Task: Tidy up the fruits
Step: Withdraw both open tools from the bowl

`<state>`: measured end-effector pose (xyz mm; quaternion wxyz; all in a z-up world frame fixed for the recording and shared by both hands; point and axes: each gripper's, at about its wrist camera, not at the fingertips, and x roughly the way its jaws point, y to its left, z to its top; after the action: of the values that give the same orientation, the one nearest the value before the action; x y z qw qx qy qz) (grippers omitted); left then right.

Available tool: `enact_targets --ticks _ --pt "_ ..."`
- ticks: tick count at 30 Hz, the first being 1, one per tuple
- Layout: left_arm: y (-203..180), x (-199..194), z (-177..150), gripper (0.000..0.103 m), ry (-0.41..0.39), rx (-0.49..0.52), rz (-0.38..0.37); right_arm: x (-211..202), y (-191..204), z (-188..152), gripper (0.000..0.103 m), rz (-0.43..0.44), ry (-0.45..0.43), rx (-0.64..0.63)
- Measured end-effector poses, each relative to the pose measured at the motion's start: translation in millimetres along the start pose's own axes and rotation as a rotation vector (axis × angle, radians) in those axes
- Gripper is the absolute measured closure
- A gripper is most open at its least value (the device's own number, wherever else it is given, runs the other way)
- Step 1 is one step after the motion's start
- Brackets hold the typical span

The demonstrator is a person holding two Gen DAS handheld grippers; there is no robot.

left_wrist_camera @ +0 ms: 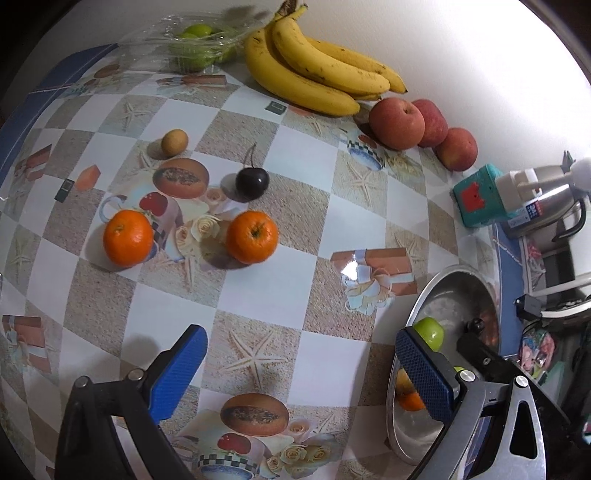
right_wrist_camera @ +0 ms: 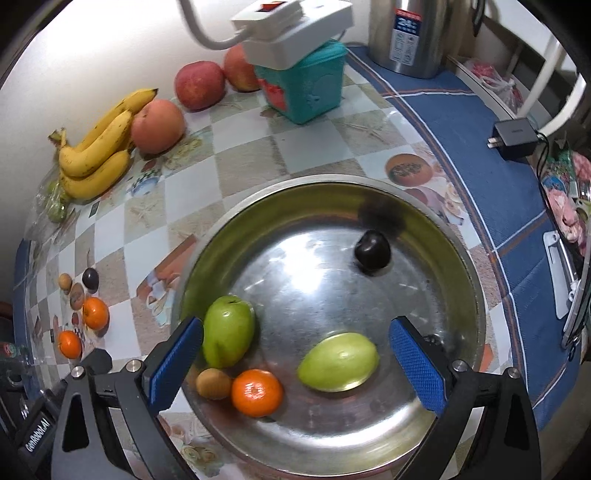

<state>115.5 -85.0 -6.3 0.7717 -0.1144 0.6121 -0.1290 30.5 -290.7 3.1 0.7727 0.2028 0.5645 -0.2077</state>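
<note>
My left gripper [left_wrist_camera: 299, 365] is open above the patterned tablecloth, with nothing between its fingers. Ahead of it lie two oranges [left_wrist_camera: 127, 238] [left_wrist_camera: 252, 237], a dark cherry [left_wrist_camera: 252, 183] and a small brown fruit [left_wrist_camera: 174, 142]. My right gripper [right_wrist_camera: 295, 358] hangs open over the steel bowl [right_wrist_camera: 443, 229]. Inside the bowl sit two green fruits [right_wrist_camera: 228, 330] [right_wrist_camera: 338, 362], an orange [right_wrist_camera: 256, 392], a small brown fruit [right_wrist_camera: 213, 384] and a dark cherry [right_wrist_camera: 372, 249]; the green fruit between my right fingers looks blurred. The bowl [left_wrist_camera: 439, 291] shows at the left view's lower right.
Bananas [left_wrist_camera: 314, 70] and three red apples [left_wrist_camera: 397, 123] lie along the wall. A clear plastic bag of green fruit [left_wrist_camera: 195, 40] sits at the far corner. A teal box [right_wrist_camera: 310, 88], a white power strip [right_wrist_camera: 291, 29], a steel kettle [right_wrist_camera: 413, 37] and a black charger [right_wrist_camera: 513, 134] crowd the right side.
</note>
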Motion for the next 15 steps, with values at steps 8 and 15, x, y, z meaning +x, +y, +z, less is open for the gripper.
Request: enact_targets --ticks 8,15 --pt "20 -21 11 0.000 -0.076 0.022 0.057 -2 36 -9 0.003 0.006 -0.001 -0.093" --pt "40 -34 16 0.000 -0.121 0.052 0.142 4 69 -20 0.003 0.028 0.032 -0.183"
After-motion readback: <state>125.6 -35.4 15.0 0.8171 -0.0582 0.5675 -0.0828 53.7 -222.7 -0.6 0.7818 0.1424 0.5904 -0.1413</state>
